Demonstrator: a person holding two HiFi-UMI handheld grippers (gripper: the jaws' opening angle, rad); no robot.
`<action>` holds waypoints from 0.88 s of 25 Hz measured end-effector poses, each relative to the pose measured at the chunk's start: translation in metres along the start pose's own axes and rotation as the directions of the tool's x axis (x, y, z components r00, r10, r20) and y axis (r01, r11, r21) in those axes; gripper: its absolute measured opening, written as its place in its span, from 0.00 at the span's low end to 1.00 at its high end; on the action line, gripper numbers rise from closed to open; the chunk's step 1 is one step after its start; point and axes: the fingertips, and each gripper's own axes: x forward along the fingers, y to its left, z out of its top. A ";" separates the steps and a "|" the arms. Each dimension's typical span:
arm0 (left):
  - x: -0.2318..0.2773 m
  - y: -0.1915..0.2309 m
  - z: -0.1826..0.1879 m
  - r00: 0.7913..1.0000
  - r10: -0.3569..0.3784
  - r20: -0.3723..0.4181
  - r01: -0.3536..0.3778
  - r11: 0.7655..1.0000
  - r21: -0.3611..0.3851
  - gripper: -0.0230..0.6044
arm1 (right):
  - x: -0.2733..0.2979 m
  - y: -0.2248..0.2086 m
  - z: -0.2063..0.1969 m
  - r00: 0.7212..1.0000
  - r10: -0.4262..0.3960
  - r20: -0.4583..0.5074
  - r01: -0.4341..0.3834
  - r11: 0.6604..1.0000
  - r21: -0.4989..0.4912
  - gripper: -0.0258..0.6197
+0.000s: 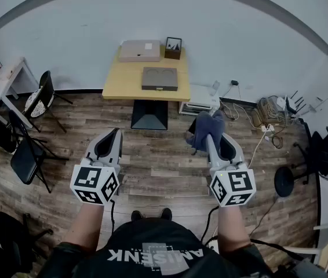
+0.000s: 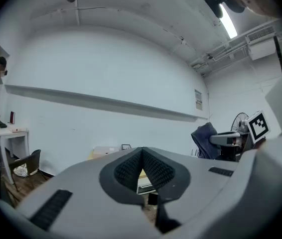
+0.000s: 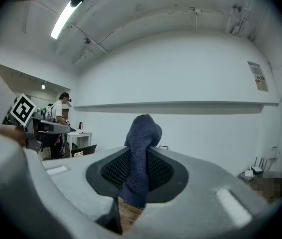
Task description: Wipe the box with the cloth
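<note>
R gripper (image 1: 209,139) pinches cloth (image 3: 140,133), long axis upright; L gripper (image 1: 116,133) pressed together.

The head view looks steeply down over the left claw (image 1: 115,133) and right claw (image 1: 210,141) at the far-off counter (image 1: 123,77); both gripper views face it, low and level.

Dark blue cloth (image 1: 201,127), bunched and limp, pinched between the jaws of the right hand-held gripper (image 1: 210,140) and poking up past their tips. Flat grey-brown box (image 1: 159,78) lying square by the bench's (image 1: 117,87) front edge, right of middle; flat beige box (image 1: 139,50) behind it at the back edge.
</note>
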 end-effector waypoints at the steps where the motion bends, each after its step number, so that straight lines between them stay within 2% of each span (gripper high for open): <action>1: -0.002 -0.001 -0.001 1.000 0.001 -0.001 -0.001 1.000 0.004 0.04 | -0.001 0.000 0.000 1.000 0.000 0.003 0.000 1.000 0.004 0.17; 8: -0.003 -0.006 0.001 1.000 0.019 0.002 -0.019 0.999 0.036 0.04 | -0.004 -0.006 0.001 1.000 0.005 0.003 -0.005 1.000 0.001 0.17; 16: -0.001 -0.012 0.000 0.999 0.035 0.002 -0.036 0.998 0.048 0.04 | -0.006 -0.018 -0.001 1.000 0.000 0.028 -0.001 0.999 0.041 0.17; 22: 0.009 -0.028 0.000 1.000 0.028 -0.008 -0.027 0.997 0.068 0.04 | -0.011 -0.031 -0.005 0.999 0.017 0.027 -0.018 0.998 0.055 0.17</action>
